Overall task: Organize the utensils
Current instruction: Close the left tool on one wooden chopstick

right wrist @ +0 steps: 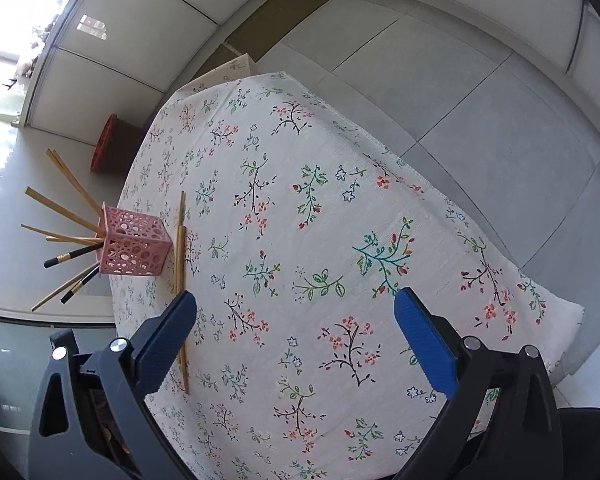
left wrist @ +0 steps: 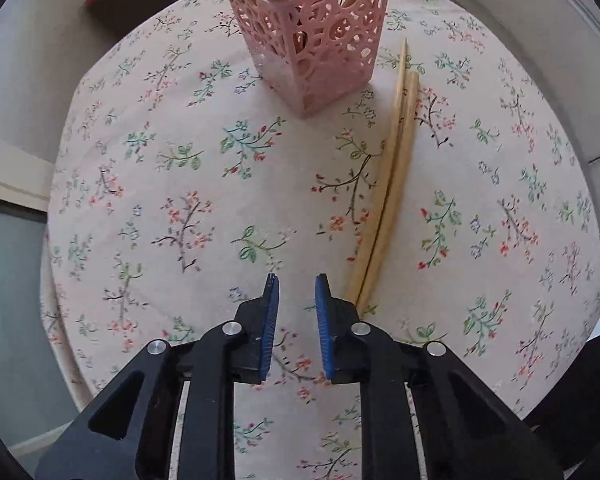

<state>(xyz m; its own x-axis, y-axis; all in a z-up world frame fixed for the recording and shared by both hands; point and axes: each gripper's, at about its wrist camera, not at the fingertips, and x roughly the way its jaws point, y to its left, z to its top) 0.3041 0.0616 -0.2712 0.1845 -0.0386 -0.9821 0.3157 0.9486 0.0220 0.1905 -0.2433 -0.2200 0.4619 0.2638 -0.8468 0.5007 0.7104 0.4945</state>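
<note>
A pink perforated holder (left wrist: 312,40) stands on the floral tablecloth (left wrist: 180,184) with several wooden and black chopsticks in it. It also shows at the left in the right wrist view (right wrist: 134,250). A pair of wooden chopsticks (left wrist: 388,184) lies on the cloth to the right of the holder, seen also in the right wrist view (right wrist: 180,264). My left gripper (left wrist: 297,284) is open with a narrow gap and empty, just left of the near ends of the pair. My right gripper (right wrist: 296,312) is wide open and empty above the cloth; its left finger (right wrist: 168,332) covers part of the pair.
The table is small and round-edged, with tiled floor (right wrist: 480,92) all around. A red-brown stool (right wrist: 112,144) stands on the floor beyond the table. A wall with panels runs behind.
</note>
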